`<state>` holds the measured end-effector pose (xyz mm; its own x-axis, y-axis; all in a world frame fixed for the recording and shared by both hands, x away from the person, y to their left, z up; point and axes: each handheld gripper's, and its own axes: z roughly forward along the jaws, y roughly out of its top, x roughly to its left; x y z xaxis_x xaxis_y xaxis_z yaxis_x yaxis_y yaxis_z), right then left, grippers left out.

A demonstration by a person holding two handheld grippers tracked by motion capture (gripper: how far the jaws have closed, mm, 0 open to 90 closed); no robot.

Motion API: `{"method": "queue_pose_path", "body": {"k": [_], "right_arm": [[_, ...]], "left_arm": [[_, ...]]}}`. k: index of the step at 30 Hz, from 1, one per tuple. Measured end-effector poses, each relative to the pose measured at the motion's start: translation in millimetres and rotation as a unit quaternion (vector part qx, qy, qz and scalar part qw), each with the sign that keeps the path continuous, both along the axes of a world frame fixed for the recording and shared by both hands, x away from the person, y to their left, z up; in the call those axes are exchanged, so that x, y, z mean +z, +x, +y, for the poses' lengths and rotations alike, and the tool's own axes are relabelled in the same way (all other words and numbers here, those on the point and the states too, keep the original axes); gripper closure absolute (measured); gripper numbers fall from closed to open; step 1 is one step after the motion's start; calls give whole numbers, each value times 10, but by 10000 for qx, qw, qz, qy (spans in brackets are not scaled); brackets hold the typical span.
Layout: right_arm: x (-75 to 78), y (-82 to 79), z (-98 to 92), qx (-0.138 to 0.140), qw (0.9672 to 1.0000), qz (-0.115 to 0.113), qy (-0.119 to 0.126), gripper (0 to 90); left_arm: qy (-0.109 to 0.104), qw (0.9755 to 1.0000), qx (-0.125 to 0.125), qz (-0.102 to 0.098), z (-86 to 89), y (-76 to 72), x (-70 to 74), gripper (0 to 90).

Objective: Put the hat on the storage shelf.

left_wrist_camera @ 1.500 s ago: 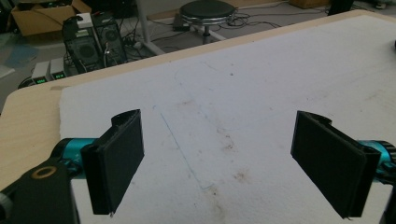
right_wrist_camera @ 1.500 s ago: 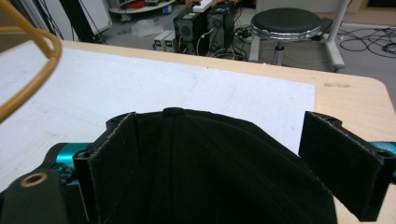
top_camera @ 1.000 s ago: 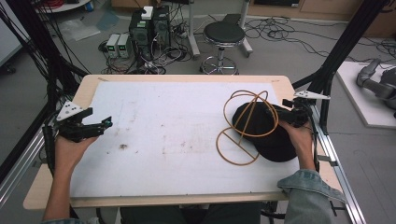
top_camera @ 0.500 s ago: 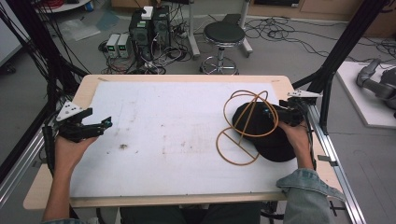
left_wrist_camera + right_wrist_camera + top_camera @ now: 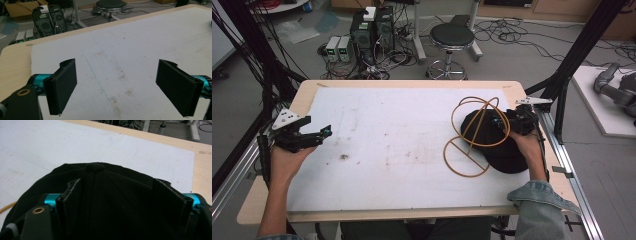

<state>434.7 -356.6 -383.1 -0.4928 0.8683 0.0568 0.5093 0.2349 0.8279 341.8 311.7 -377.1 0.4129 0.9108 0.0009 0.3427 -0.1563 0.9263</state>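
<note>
Broadly, we work on a pale wooden table covered by a white padded mat that is bare at its left and middle, so what we handle sits at the right, within reach of our right hand. There lies the black fabric cap, crown up with its small top button facing away from us in the right gripper view, and over its left part rests the thin tan wire hoop frame, whose far loop rises above the crown while its near ring lies flat on the mat; we judge it a hanger meant to carry the cap. Our right gripper is set on the far right side of the crown, its jaws astride a ridge of fabric and just now closing in on it, still fairly wide, and we cannot tell whether the pads already pinch the cloth. Our left gripper waits near the mat's left edge, well apart from the cap, jaws wide with nothing between them, presumably kept free to steady the hoop once the cap is lifted.
</note>
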Motion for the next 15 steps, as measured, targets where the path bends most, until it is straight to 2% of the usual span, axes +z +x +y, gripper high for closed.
{"method": "queue_pose_path", "body": {"k": [6, 15], "right_arm": [[-7, 7, 2, 124, 9999, 78, -58, 370], [2, -7, 43, 344, 9991, 129, -227, 583]], "left_arm": [[15, 10000, 3, 6, 5, -2, 1, 175], [-2, 10000, 23, -13, 15, -8, 6, 175]]}}
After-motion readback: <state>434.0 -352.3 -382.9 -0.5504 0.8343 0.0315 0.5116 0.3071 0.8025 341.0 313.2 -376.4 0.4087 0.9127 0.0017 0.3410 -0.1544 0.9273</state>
